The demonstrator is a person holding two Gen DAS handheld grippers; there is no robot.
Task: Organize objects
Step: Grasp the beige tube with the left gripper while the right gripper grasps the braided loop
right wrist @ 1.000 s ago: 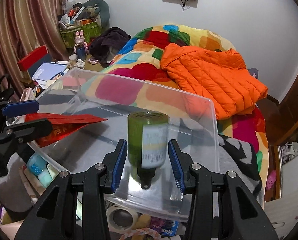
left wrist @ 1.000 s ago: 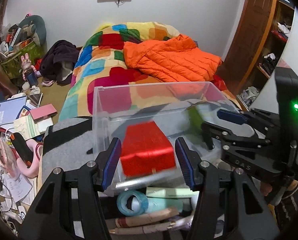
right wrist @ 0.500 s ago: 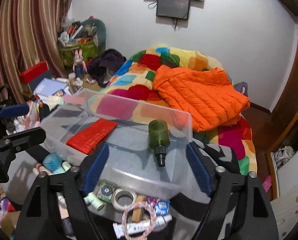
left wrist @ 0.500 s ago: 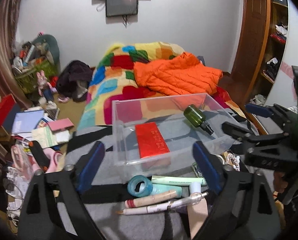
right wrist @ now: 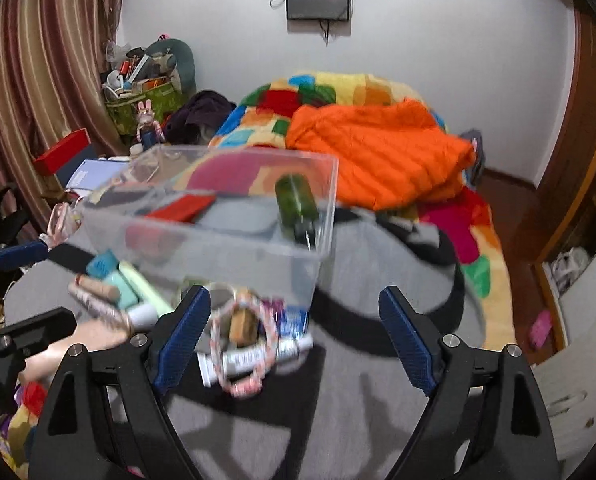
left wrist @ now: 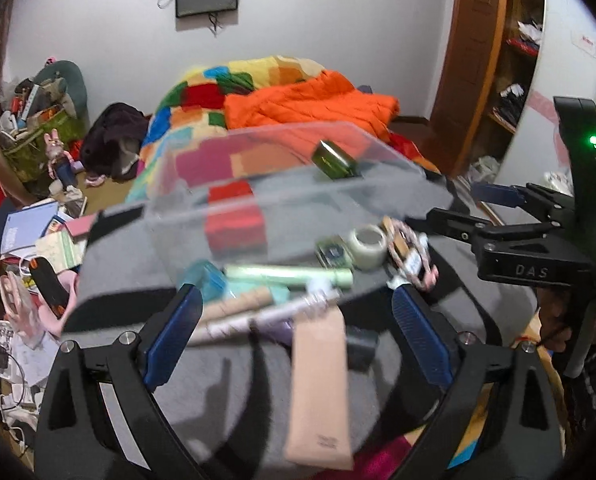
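Observation:
A clear plastic box sits on the grey cover and holds a red packet and a dark green bottle. In front of it lie loose items: a beige tube, a light green tube, a tape roll, a pink-white braided ring and a white tube. My left gripper is open and empty above the beige tube. My right gripper is open and empty above the braided ring.
A bed with a patchwork quilt and an orange jacket lies behind the box. Books and clutter cover the floor at the left. A wooden shelf stands at the right.
Both grippers let go of the red packet and the green bottle inside the box, opened wide, and pulled back toward me over the loose items.

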